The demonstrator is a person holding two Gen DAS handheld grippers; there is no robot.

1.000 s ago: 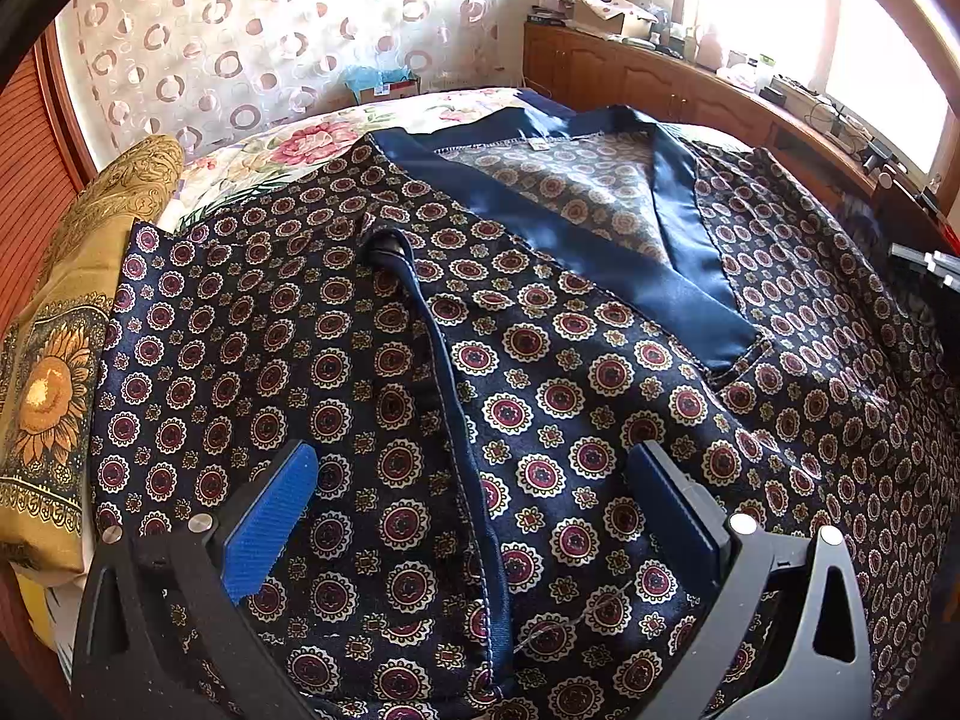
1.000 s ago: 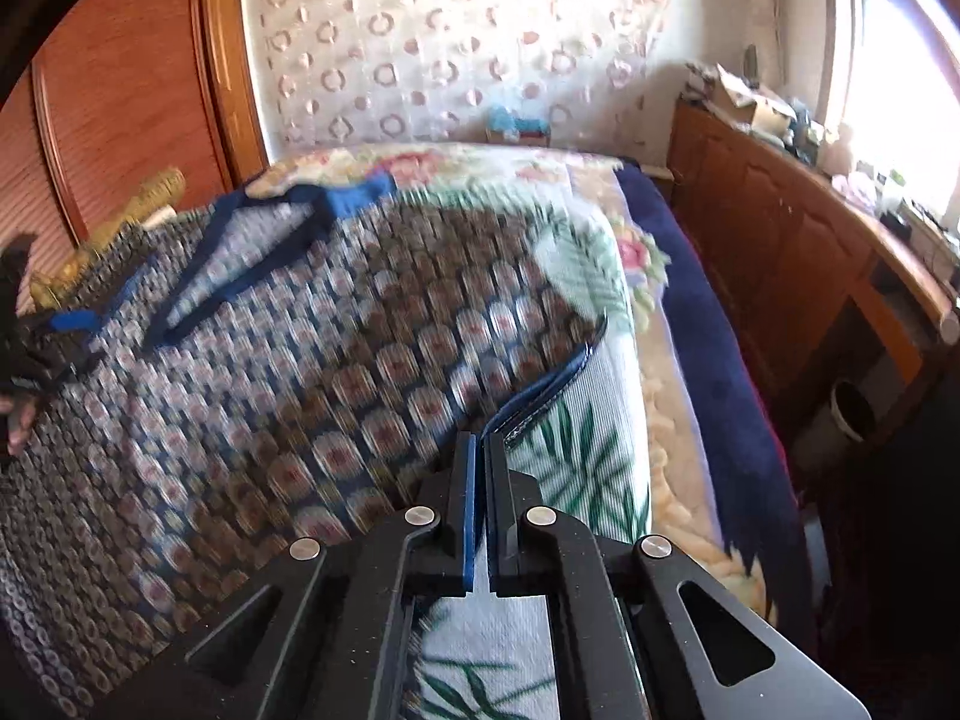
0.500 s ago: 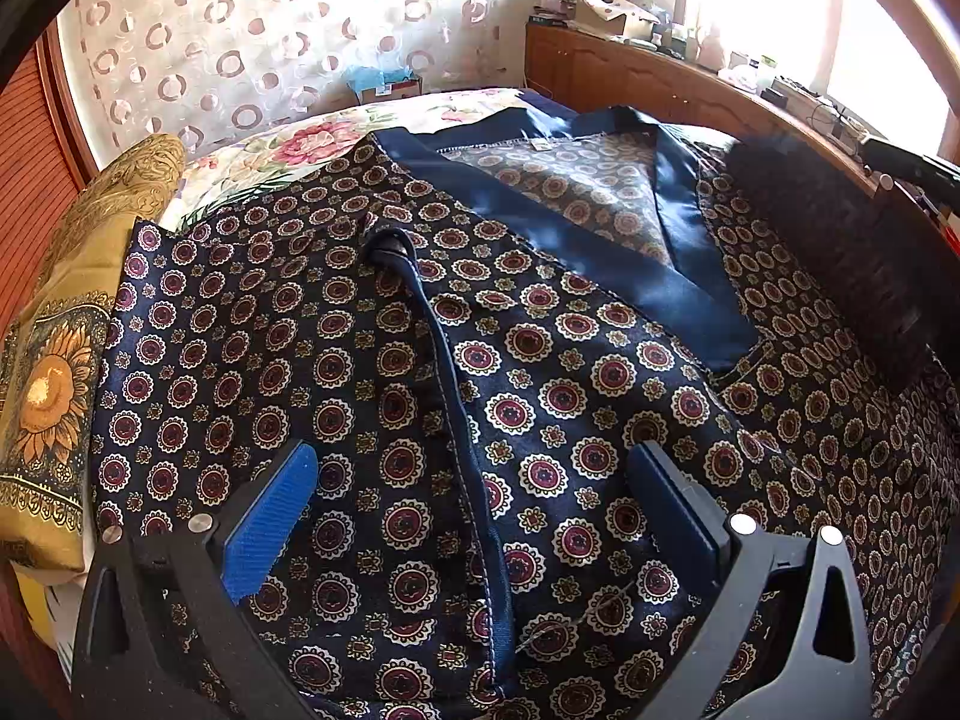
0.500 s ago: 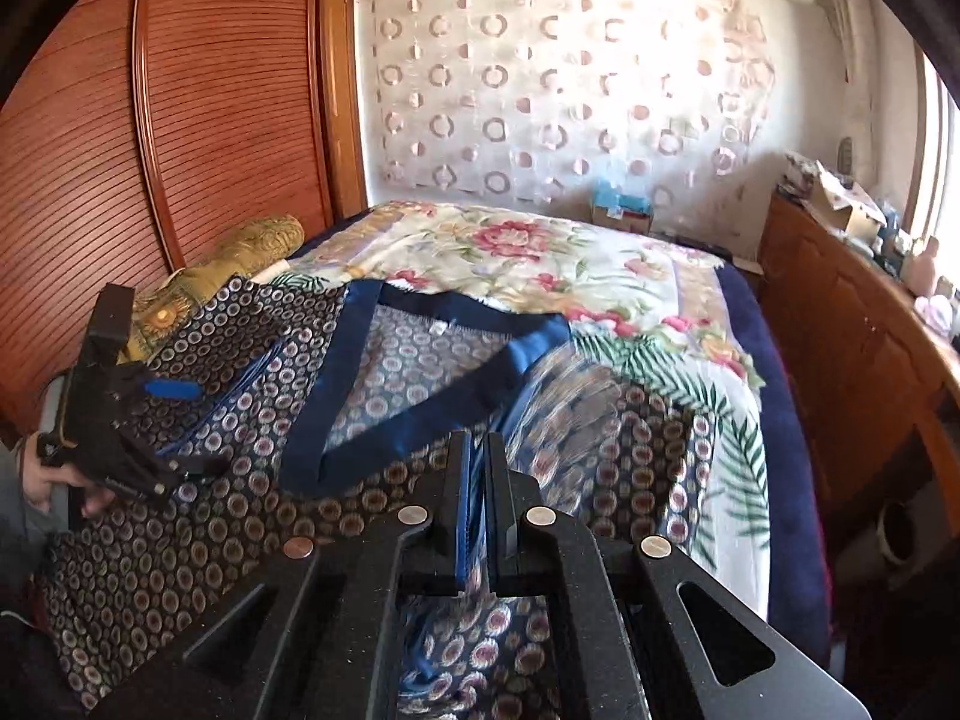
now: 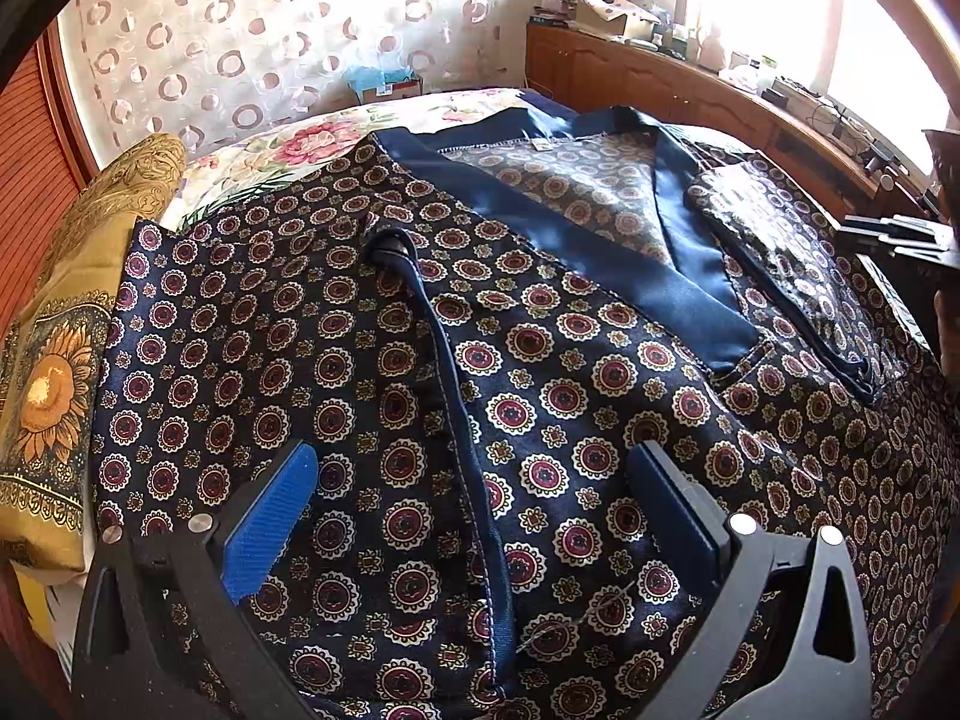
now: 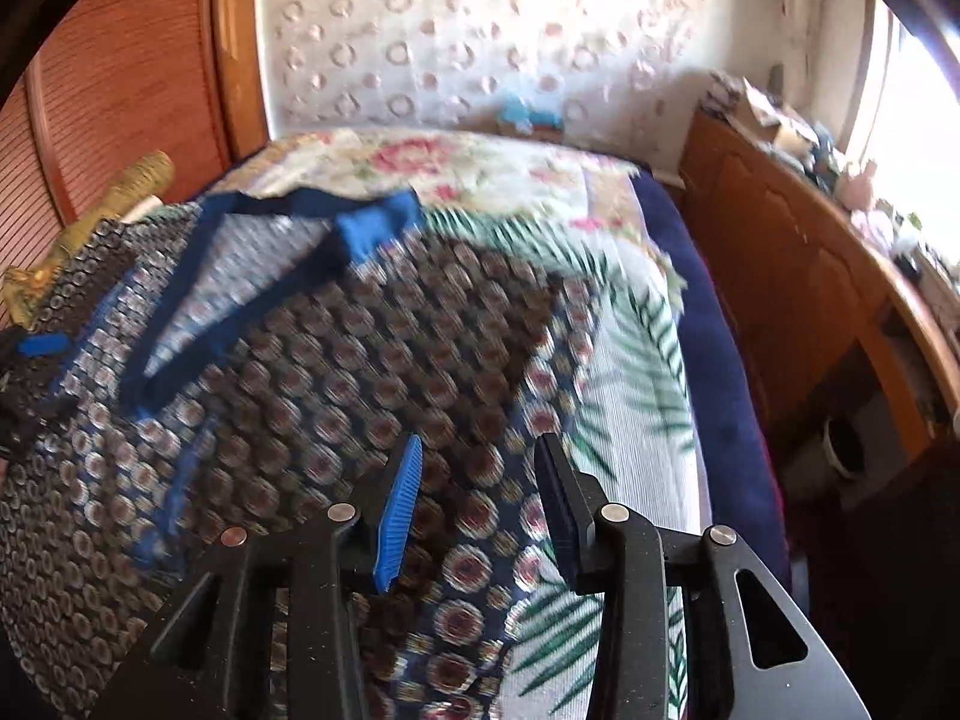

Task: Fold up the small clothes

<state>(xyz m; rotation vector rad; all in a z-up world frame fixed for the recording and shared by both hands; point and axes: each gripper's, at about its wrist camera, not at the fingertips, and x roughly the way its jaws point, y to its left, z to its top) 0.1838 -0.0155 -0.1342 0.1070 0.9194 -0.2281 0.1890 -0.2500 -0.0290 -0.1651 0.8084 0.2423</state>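
Observation:
A dark navy robe (image 5: 540,372) with red-and-cream medallions and a plain blue collar band (image 5: 600,240) lies spread on the bed. Its right sleeve (image 5: 780,276) is folded inward across the front. My left gripper (image 5: 474,468) hovers open over the robe's lower front, astride a blue-edged seam (image 5: 462,420), nothing between its pads. In the right wrist view the robe (image 6: 336,372) is blurred. My right gripper (image 6: 477,456) is over its right edge with its jaws opening, and nothing is pinched between the pads. The left gripper (image 6: 36,354) shows at the far left.
A floral bedspread (image 6: 636,372) lies under the robe. A gold sunflower pillow (image 5: 54,372) sits at the left. A wooden cabinet (image 6: 810,276) with clutter runs along the right under the window. A dark blue blanket (image 6: 714,396) hangs along the bed's right edge.
The right gripper carried the sleeve over onto the robe, then let go and its jaws spread apart as it drew back to the robe's right edge. The left gripper has stayed still.

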